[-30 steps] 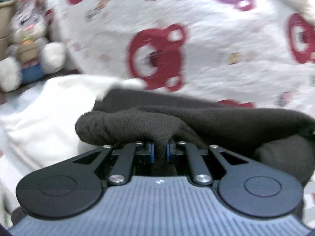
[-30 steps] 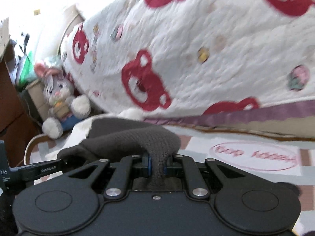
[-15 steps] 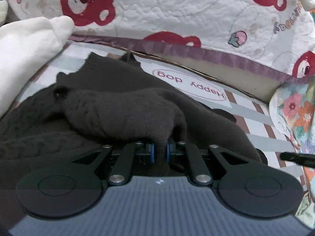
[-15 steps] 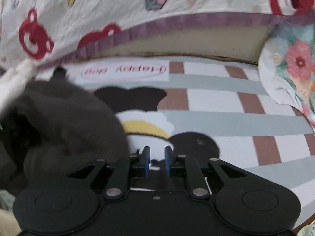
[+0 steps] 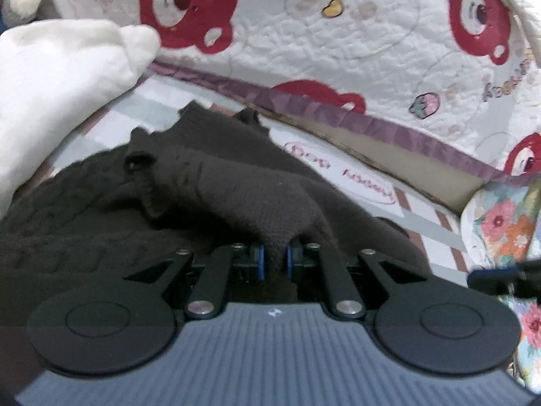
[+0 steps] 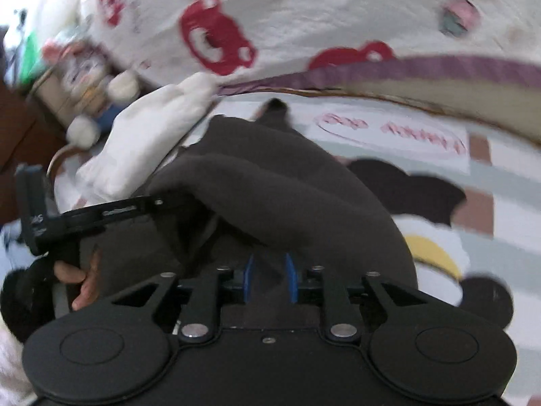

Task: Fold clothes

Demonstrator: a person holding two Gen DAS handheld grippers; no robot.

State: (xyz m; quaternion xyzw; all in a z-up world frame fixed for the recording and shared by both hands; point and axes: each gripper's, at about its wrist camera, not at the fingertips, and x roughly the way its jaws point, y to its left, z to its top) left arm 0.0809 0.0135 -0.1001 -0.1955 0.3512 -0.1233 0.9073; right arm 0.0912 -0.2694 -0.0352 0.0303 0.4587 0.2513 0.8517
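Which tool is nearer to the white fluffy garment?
Left. The left tool lies beside the white fluffy garment, pinching the dark sweater; the right tool sits farther away, across the sweater.

A: Left wrist view; camera sits just behind the left gripper, low over the bed, facing along the jaws toward the bear-print quilt at the far edge; dark sweater fills the near field, very close.

B: Right wrist view; same mounting behind the right gripper; faces the same quilt, angled more to the left; plush rabbit at far left; frame blurred.

A: Overlap; both show the sweater, the white garment, the quilt's purple border, the pink oval lettering.

B: Also; left-hand gripper body and the person's hand appear in the right view, lower left.
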